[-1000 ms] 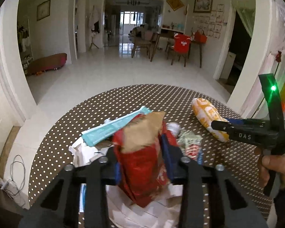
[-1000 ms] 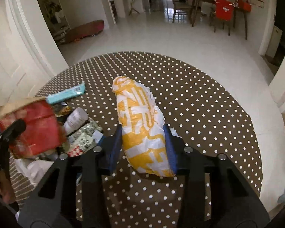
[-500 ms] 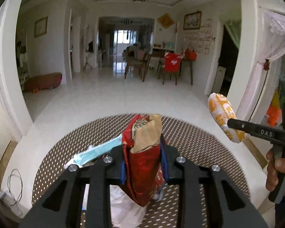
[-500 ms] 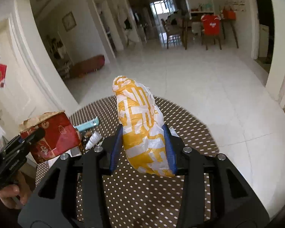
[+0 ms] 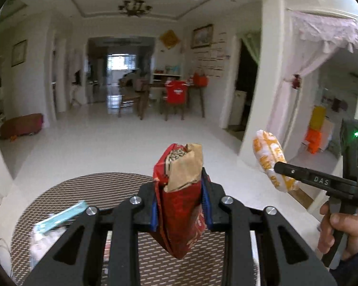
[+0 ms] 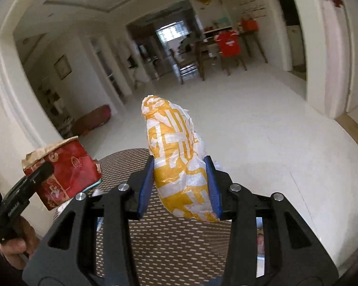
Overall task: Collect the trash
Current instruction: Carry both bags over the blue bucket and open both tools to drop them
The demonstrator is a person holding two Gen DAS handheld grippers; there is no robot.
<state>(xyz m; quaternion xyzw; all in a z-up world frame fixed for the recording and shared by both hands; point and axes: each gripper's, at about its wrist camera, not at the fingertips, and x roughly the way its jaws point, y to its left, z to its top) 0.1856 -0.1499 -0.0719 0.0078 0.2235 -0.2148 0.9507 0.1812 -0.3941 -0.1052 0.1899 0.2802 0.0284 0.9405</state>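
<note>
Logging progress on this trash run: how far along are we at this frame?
Mid-job. Done: two pieces are picked up and off the table. In hand: the left gripper has its jaws shut on the red bag, the right gripper on the yellow wrapper. Left: both need dropping off, no bin is in view, and a teal packet with white paper sits on the table.

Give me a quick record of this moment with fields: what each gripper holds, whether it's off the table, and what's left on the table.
left gripper: shut on red snack bag, lifted above table
right gripper: shut on yellow and white wrapper, lifted above table
table: brown, white dots
left on table: teal packet, white paper
</note>
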